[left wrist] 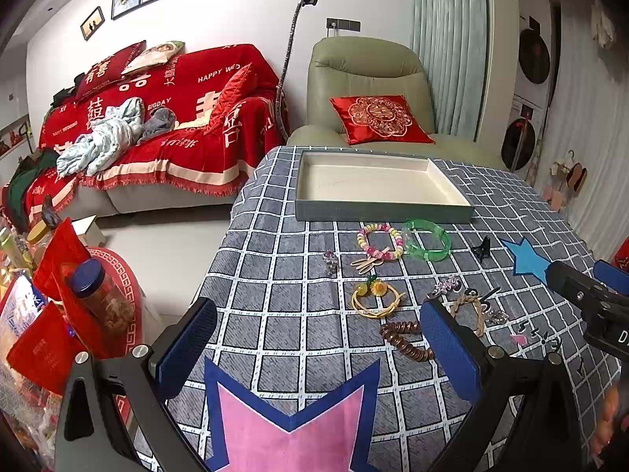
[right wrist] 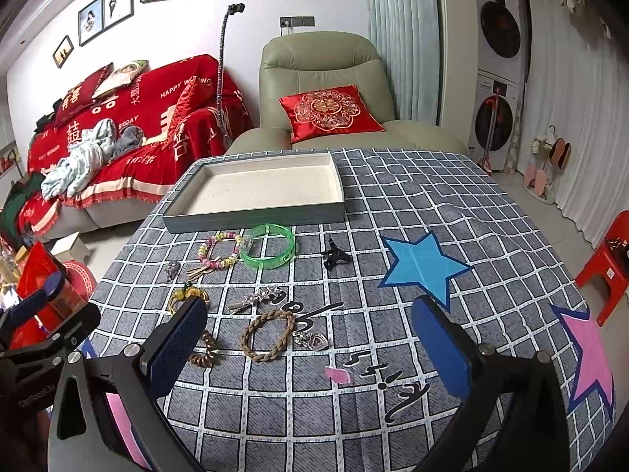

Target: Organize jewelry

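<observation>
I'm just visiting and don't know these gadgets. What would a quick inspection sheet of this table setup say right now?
Surface: table under a grey checked cloth with star patches.
Job's things: empty tray at the far edge; in front of it a green bangle, bead bracelet, black clip, braided band, heart charm, star clip, brown coil tie, yellow tie.
Clutter: pink scrap on the cloth.
Grippers: left gripper and right gripper both open, holding nothing.
Cables: nothing seen.
Surroundings: red-covered sofa, green armchair, washing machines.
</observation>
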`<state>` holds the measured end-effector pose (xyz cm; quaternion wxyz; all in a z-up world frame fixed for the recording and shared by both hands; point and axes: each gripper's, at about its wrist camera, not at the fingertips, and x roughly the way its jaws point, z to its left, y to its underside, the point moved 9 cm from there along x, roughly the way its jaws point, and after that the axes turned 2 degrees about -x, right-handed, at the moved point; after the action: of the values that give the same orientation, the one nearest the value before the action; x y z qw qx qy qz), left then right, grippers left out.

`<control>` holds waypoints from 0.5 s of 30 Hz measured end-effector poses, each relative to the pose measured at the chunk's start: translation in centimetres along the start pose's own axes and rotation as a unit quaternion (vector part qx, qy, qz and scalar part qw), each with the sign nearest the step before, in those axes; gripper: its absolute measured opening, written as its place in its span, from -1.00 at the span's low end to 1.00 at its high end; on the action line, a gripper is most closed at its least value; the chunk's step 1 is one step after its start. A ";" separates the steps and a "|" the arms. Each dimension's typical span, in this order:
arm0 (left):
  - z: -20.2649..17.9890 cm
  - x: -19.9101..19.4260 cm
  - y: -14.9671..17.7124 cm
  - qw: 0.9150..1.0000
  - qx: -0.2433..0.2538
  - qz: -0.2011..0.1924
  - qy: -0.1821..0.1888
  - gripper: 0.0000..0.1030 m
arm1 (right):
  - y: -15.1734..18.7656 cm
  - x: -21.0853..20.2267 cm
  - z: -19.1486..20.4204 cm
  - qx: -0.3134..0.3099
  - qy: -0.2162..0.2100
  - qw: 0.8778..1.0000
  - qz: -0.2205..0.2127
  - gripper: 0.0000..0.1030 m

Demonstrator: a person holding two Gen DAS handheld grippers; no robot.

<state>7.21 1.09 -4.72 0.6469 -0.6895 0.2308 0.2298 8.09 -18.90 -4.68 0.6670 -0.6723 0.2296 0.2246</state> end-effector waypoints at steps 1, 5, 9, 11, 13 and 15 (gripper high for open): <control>0.0 0.0 0.0 1.000 0.000 0.001 0.000 1.00 | 0.0 0.0 0.1 0.000 0.000 1.000 0.000 1.00; 0.1 0.1 0.2 1.000 0.000 0.004 0.000 1.00 | 0.0 0.0 0.2 0.002 0.000 1.000 0.000 1.00; 0.0 0.3 0.3 1.000 0.000 0.008 0.000 1.00 | 0.2 0.2 0.0 0.002 0.000 1.000 0.000 1.00; 0.0 0.3 0.4 1.000 -0.001 0.008 0.000 1.00 | 0.2 0.2 0.0 0.003 0.000 1.000 0.000 1.00; 0.0 0.3 0.3 1.000 -0.001 0.008 0.000 1.00 | 0.3 0.4 0.1 0.005 0.000 1.000 0.001 1.00; 0.0 0.3 0.4 1.000 -0.001 0.008 0.000 1.00 | 0.4 0.4 0.2 0.006 0.000 1.000 0.002 1.00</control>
<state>7.22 1.02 -5.18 0.6444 -0.6880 0.2365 0.2353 8.16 -18.74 -5.26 0.6707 -0.6678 0.2319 0.2247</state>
